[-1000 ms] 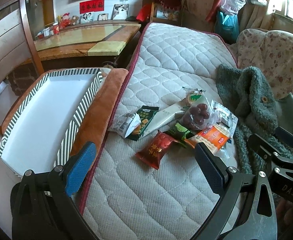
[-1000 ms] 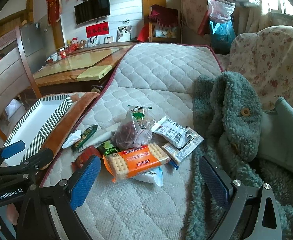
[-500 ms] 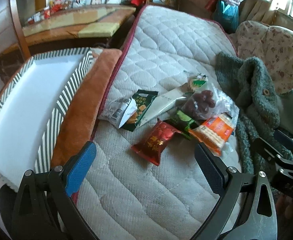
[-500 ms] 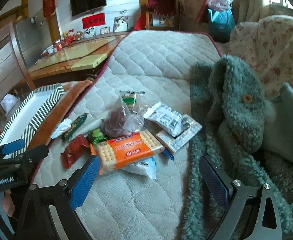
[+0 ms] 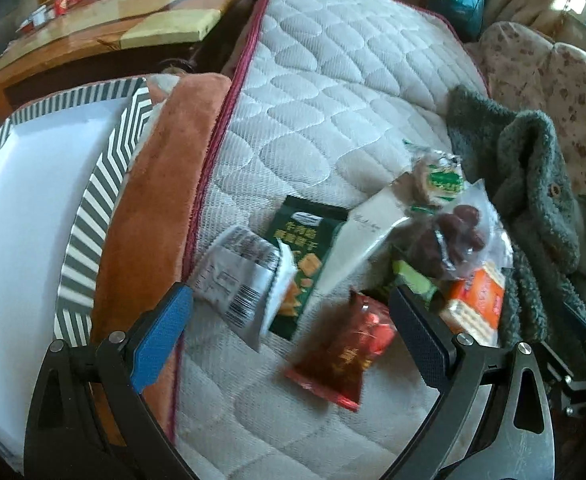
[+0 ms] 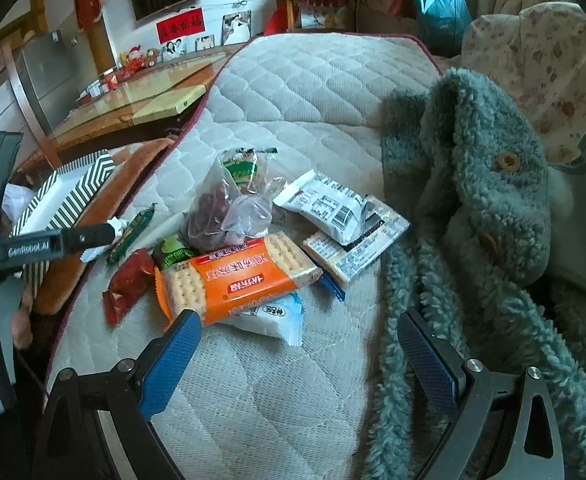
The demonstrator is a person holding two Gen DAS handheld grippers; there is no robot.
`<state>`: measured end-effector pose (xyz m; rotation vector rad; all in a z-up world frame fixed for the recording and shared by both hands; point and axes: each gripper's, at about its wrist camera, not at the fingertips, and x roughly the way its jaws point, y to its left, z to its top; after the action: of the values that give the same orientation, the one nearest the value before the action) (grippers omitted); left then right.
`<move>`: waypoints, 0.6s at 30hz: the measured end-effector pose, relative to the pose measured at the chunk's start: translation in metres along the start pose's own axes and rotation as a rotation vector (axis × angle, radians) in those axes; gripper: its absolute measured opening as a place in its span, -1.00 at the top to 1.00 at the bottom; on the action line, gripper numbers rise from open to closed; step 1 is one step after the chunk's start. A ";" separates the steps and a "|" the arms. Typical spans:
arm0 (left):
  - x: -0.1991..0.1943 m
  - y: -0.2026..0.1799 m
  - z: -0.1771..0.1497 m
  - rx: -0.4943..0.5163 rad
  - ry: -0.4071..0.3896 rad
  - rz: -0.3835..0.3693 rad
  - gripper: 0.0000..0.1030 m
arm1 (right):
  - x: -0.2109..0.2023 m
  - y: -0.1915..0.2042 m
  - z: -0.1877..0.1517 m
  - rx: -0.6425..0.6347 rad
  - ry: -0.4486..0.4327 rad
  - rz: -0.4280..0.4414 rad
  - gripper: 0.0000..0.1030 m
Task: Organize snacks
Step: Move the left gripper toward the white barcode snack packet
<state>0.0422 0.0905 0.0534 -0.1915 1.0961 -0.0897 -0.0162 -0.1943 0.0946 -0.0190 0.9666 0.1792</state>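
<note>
We see our left gripper (image 5: pixel 289 320) spread wide above the red packet (image 5: pixel 343 350), and our right gripper (image 6: pixel 297 354) spread wide near the orange cracker pack (image 6: pixel 237 280). The snacks lie heaped on the mattress (image 5: pixel 333 92); the striped box (image 5: pixel 25 200) beside it shows only its white inside.

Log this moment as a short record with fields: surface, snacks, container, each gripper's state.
surface: quilted mattress
snacks: orange cracker pack, red packet, bag of dates, green biscuit bag, all in one loose pile
container: striped box, beside the mattress, no snacks visible in it
left gripper: open, over the red packet, holding nothing
right gripper: open, near the cracker pack, holding nothing
</note>
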 end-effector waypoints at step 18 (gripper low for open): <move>0.026 0.032 0.012 -0.091 0.050 -0.014 -0.56 | 0.019 -0.002 -0.003 0.015 0.047 0.031 -0.92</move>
<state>0.0642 0.1190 0.0293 -0.2799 1.1493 -0.0567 -0.0077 -0.1938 0.0776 0.0060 1.0153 0.2007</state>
